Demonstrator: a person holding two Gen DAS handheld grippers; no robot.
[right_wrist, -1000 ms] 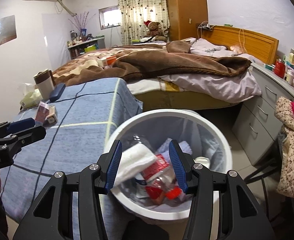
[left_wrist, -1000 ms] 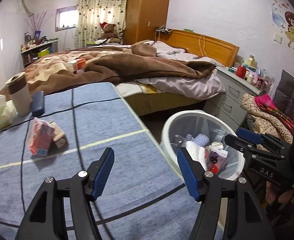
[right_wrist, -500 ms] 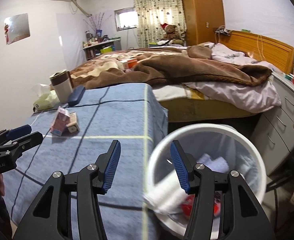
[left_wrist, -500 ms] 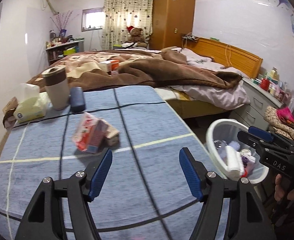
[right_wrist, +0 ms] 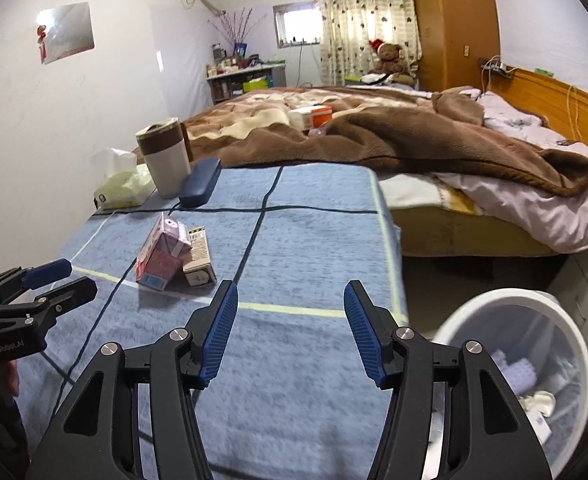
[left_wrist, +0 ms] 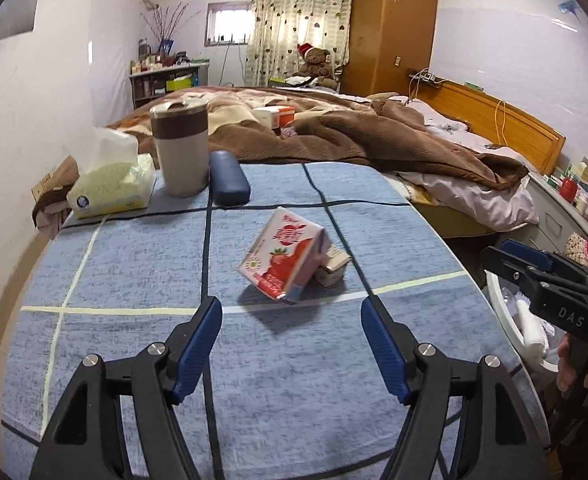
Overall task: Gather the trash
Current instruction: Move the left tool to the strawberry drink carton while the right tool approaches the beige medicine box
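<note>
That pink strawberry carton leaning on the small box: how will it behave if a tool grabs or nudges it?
The pink carton is propped tilted on the small box, so a nudge would probably topple it flat. Likely light, possibly empty. Its thin walls may dent under the open left tool.

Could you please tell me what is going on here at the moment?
A person is collecting trash with a handheld claw in each hand. Both the left claw and the right claw are open and empty, hovering over the blue-covered table. A pink strawberry drink carton leans on a small box ahead of the left claw. The white trash bin, already holding discarded items, stands on the floor beside the table.
</note>
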